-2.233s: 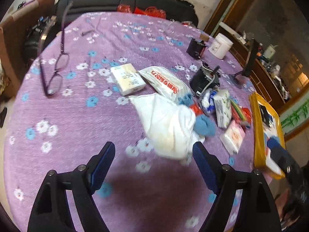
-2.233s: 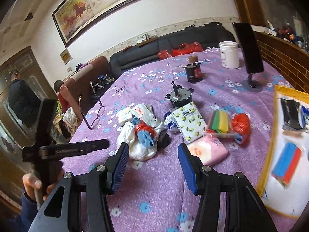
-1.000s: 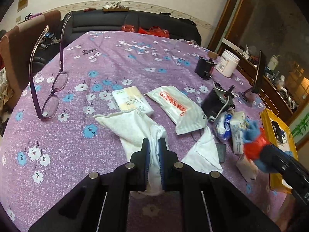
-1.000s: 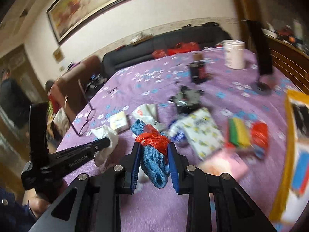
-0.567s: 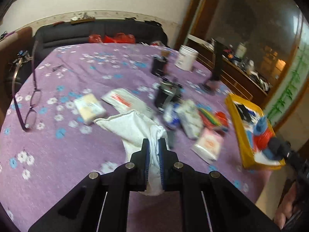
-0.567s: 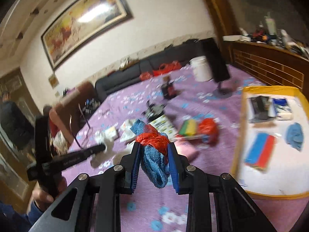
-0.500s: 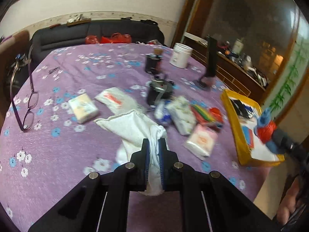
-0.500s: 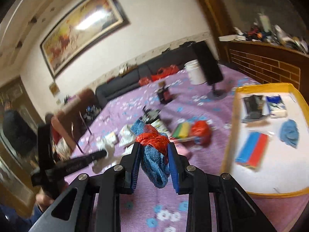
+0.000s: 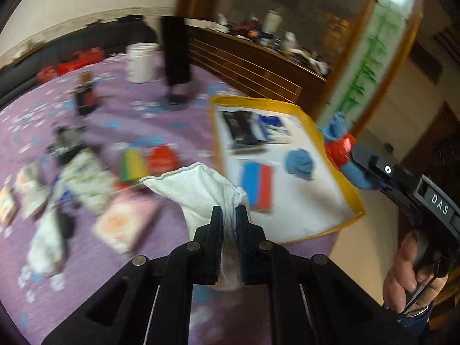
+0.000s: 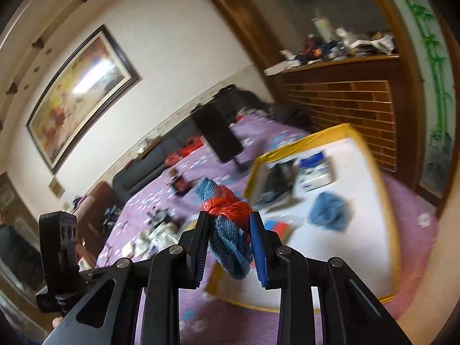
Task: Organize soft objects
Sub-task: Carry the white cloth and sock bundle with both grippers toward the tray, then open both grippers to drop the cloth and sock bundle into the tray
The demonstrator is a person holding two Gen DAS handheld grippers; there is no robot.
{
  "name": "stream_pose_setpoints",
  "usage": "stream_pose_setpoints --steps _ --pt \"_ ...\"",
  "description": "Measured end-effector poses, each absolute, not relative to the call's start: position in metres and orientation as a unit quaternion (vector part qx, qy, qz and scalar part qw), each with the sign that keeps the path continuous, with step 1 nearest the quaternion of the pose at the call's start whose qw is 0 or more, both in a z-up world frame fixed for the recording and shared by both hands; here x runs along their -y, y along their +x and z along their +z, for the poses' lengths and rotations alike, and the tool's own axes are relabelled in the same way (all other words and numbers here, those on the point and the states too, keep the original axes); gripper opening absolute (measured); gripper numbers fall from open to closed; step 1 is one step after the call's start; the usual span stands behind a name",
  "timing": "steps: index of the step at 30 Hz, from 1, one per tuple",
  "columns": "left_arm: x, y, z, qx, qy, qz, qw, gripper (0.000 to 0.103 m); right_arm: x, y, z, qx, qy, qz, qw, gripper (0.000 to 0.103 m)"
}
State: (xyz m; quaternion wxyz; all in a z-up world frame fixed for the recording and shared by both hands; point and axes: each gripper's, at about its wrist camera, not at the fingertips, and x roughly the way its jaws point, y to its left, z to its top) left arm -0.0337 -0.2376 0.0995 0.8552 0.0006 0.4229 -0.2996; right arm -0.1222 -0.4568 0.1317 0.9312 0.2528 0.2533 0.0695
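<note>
My left gripper (image 9: 229, 215) is shut on a white cloth (image 9: 198, 192), which hangs in the air over the purple table, just left of the yellow-rimmed tray (image 9: 333, 169). My right gripper (image 10: 228, 224) is shut on a blue cloth tied with a red band (image 10: 230, 224). In the left wrist view that same bundle (image 9: 337, 143) shows at the tray's right edge, held by the right gripper (image 9: 349, 155) with a hand (image 9: 411, 276) on its handle. A second blue cloth (image 9: 299, 164) lies in the tray (image 10: 371, 155), also seen as a blue cloth (image 10: 329, 211) from the right wrist.
The tray also holds a blue-and-red block (image 9: 257, 184), a dark item (image 9: 238, 129) and a blue-white pack (image 9: 271, 125). Tissue packs (image 9: 123, 221), a yellow-green pack (image 9: 133, 164), a red bag (image 9: 162, 158), a white jar (image 9: 142, 61) and a dark stand (image 9: 175, 57) crowd the table.
Both grippers have swung from the middle of the table to the yellow tray, each still holding its cloth. The views have rolled and blurred with the motion.
</note>
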Motion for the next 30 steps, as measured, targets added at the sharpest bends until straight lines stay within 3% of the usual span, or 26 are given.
stream_pose_setpoints --steps 14,30 --pt "0.35 -0.008 0.077 -0.442 0.059 -0.365 0.817 0.009 0.521 -0.107 0.126 -0.269 0.273 -0.005 0.924 0.03" --pt "0.373 0.023 0.035 -0.456 0.05 -0.387 0.8 0.009 0.55 -0.022 0.071 -0.381 0.228 -0.105 0.89 0.031"
